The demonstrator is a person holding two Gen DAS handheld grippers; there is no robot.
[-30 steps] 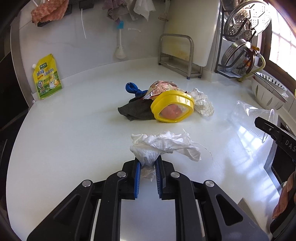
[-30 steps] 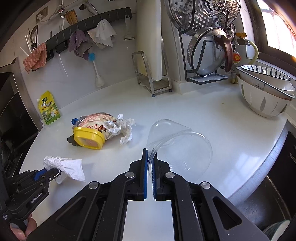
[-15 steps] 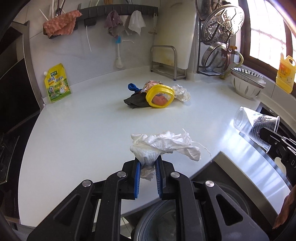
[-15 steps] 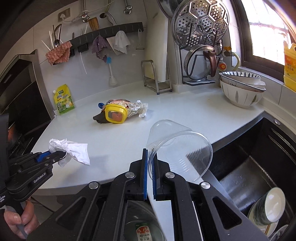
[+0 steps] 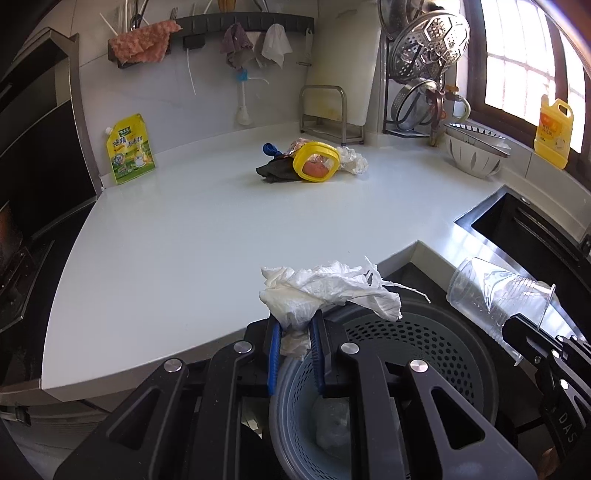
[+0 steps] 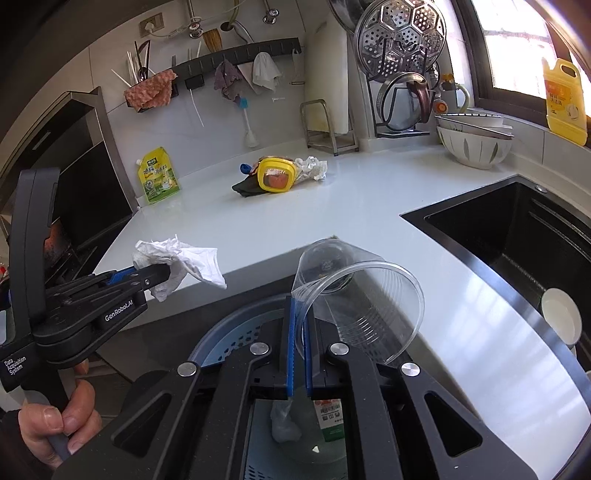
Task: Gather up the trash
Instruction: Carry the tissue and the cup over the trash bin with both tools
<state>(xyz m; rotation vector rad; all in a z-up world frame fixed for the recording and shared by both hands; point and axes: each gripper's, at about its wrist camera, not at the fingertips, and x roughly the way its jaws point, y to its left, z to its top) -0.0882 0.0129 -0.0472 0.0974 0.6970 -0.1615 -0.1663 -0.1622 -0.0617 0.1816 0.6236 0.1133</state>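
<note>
Crumpled white tissue sits pinched in the left gripper; the right gripper clamps a clear plastic cup's rim, both past the countertop's front edge.

The counter is smooth, glossy white, mirroring the window light. The tissue is crumpled, matt white paper. The cup is clear, thin, ribbed plastic. Both tools, left and right, are matt black plastic with blue ridged pads and shiny metal bolts. The bin is perforated grey plastic, matt. The sink is dark and matt. The steamer is polished, holed metal. The lid is glossy yellow plastic.
</note>
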